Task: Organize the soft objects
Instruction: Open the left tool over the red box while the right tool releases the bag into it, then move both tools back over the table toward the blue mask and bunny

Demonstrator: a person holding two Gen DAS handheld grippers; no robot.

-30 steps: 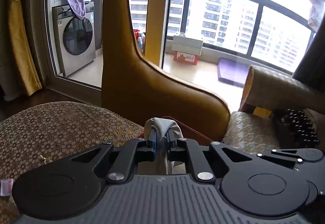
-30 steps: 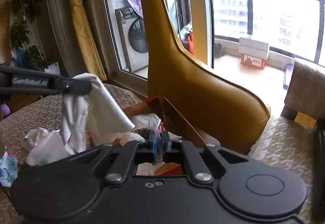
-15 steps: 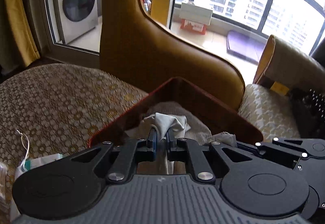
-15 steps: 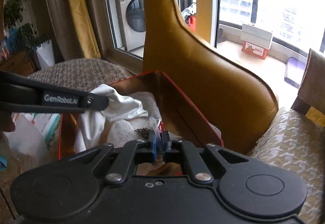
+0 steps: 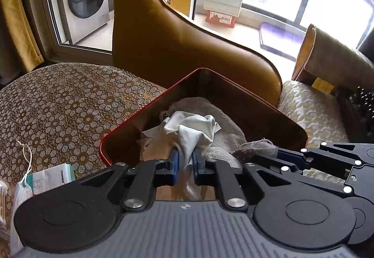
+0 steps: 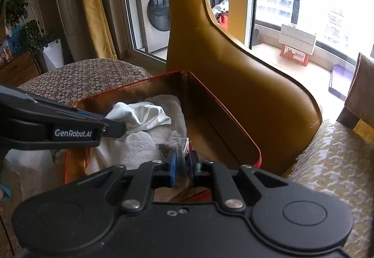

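Observation:
A red-rimmed box point(image 5: 236, 86) holds beige woven cloth point(image 5: 226, 127) and white gauze point(image 6: 138, 148). My left gripper point(image 5: 185, 158) is down inside it, pads still on a crumpled white cloth point(image 5: 191, 127) that rests on the woven cloth; its jaws are opening. In the right wrist view the same left gripper point(image 6: 116, 126) comes in from the left with the white cloth point(image 6: 142, 115) at its tip. My right gripper point(image 6: 182, 161) is also inside the box point(image 6: 224, 108). Its jaws are opening, with a thin clear pouch of dark bits point(image 6: 174, 143) lying slack between the parted pads.
A mustard leather chair back point(image 5: 187, 47) rises right behind the box. The box sits on a flower-patterned cover point(image 5: 58, 106). A wipes packet point(image 5: 53, 177) and a face mask point(image 5: 21, 192) lie at its left. A houndstooth seat cushion point(image 6: 327, 164) is to the right.
Both grippers sank into the box with their loads. The white cloth now rests on the pile. The right pads have parted; the left pads have widened slightly.

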